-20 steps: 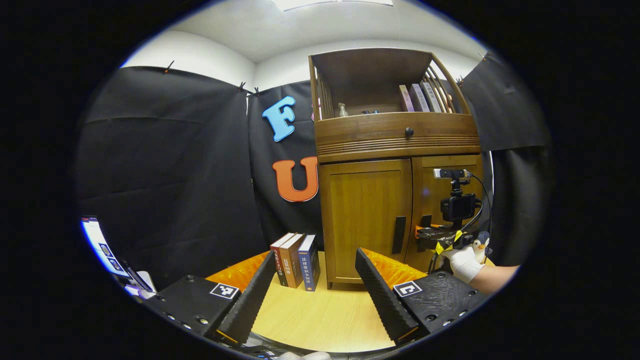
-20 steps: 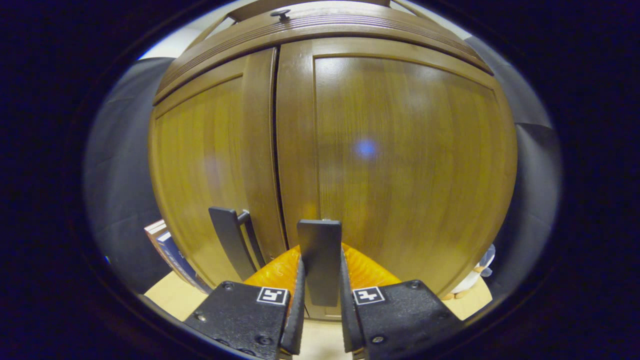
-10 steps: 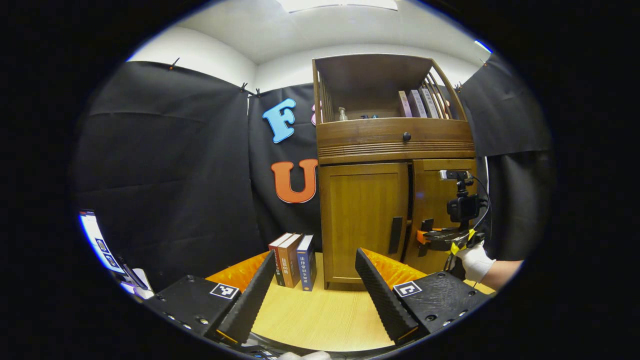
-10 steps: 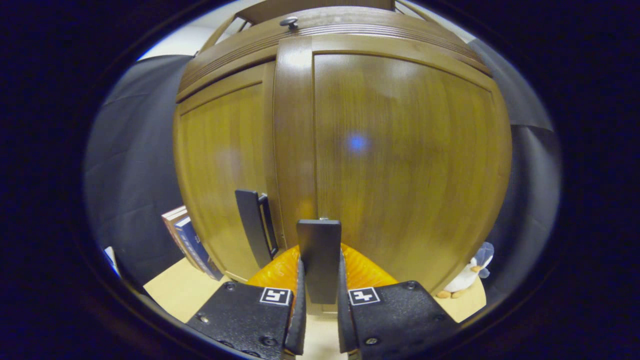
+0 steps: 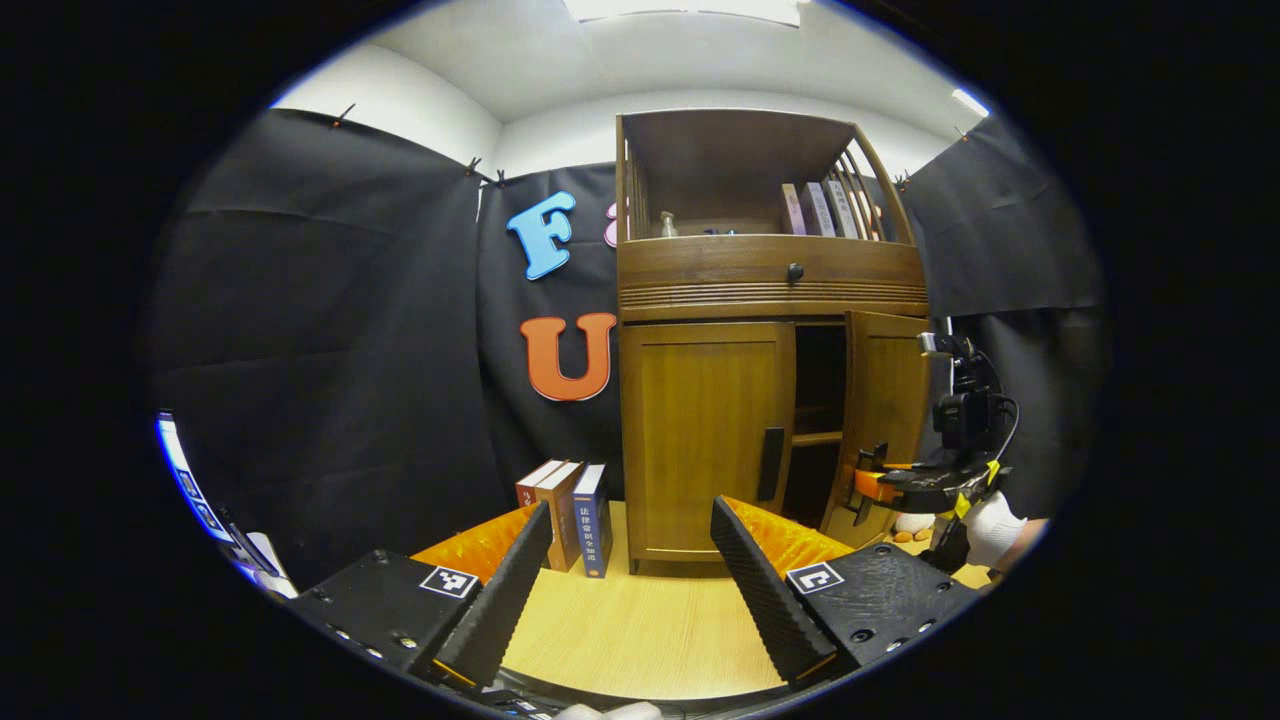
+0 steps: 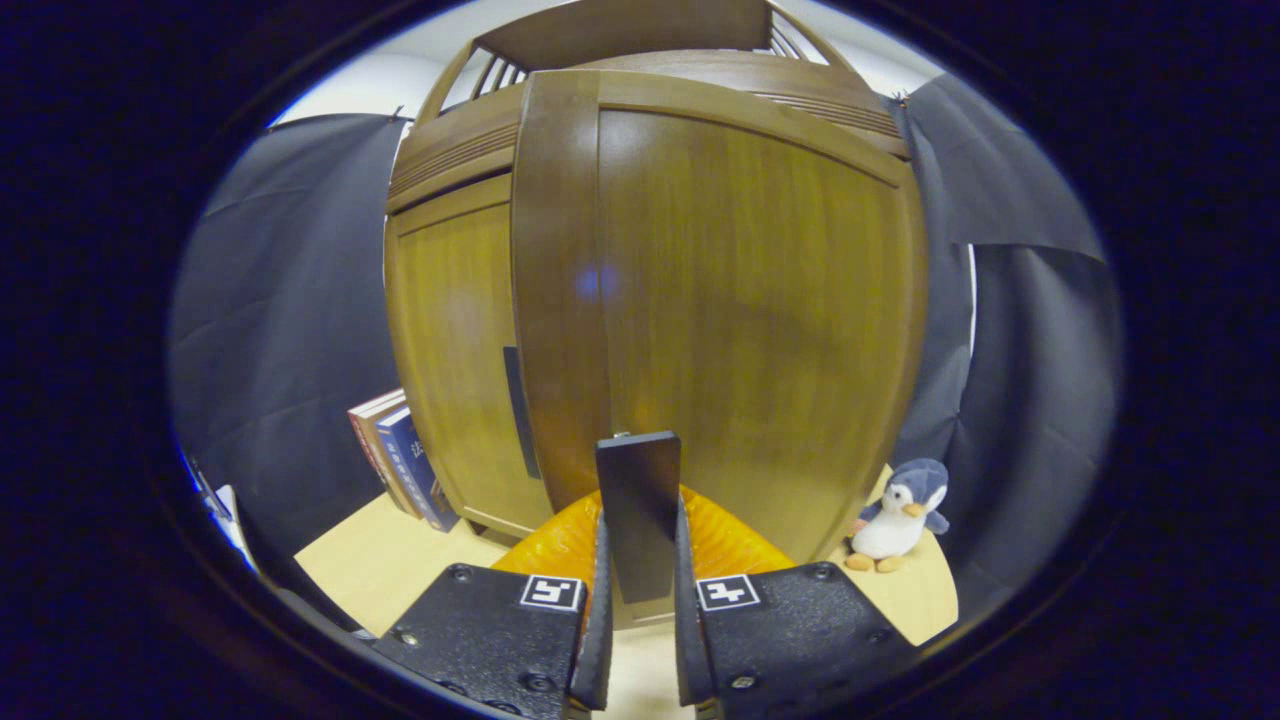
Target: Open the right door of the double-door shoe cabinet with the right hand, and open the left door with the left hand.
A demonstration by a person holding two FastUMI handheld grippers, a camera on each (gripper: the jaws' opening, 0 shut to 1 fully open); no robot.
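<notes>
Door handle lies ahead and slightly right of the free left claw

Right door of the shoe cabinet stands swung partway out, dark interior and a shelf visible in the gap. Right claw is clenched on that door's handle; both fingers press the upright dark bar from either side. In the left gripper view the same claw sits at the door's free edge, a gloved hand behind it.

Left door shut, flush with the cabinet front. Its handle is a dark bar, long axis vertical, mounted near the door's right edge, next to the opening.

Left claw released, fingers spread wide, grasping nothing, hovering over the table well short of the cabinet. The handle lies ahead of it, a little to the right of the midline between the fingers, and higher than the fingertips.

Judgement: right-door step looks largely done; left door is what remains. The left claw is the nearer free one. It needs to go forward, up and slightly right, fingers straddling the vertical bar from its two sides, then pull back in an arc about the hinge on the door's left edge.

Books stand on the table just left of the cabinet's base, on the hinge side; the door may sweep above them or meet them. Cannot tell which.
</notes>
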